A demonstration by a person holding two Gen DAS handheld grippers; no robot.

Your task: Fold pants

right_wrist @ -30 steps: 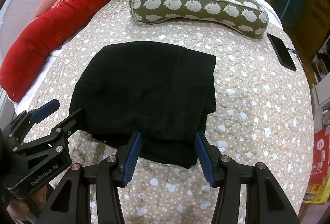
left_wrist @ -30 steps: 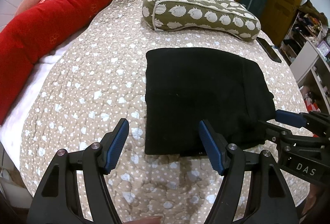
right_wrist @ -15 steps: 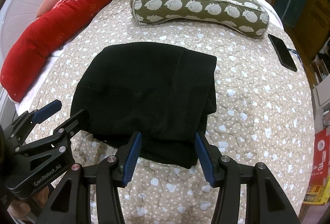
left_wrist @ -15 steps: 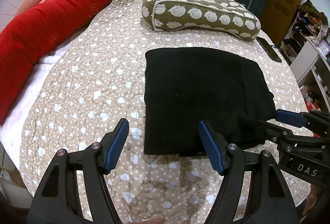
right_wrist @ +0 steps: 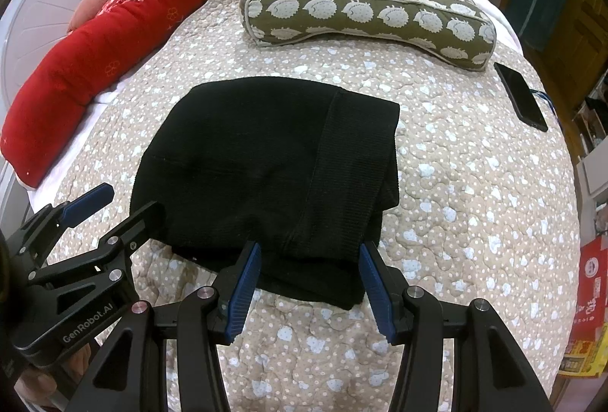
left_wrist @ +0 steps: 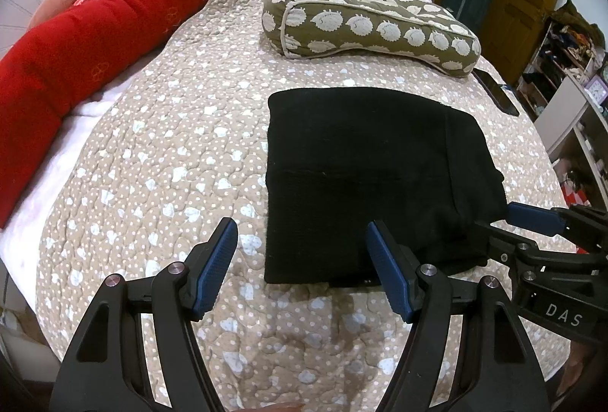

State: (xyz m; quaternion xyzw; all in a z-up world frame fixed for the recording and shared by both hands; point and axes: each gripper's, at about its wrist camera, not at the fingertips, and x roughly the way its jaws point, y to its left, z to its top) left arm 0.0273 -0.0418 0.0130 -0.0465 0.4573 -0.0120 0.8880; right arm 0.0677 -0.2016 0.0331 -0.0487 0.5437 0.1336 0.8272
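Folded black pants [left_wrist: 372,176] lie on the quilted bed [left_wrist: 159,161], near its front edge.

Left claw [left_wrist: 302,267] and right claw [right_wrist: 309,284] both hang released at the pants' near edge, gripping nothing; a hedgehog-print pillow [right_wrist: 368,13] lies beyond.

You have one folded pair of black pants [right_wrist: 266,165] on one quilted bed [right_wrist: 475,184]. One olive hedgehog-print pillow [right_wrist: 364,9], one red bolster [right_wrist: 125,32], one phone [right_wrist: 520,97]. Two hand-held grippers: left hand-held gripper [left_wrist: 302,271], right hand-held gripper [right_wrist: 309,292].
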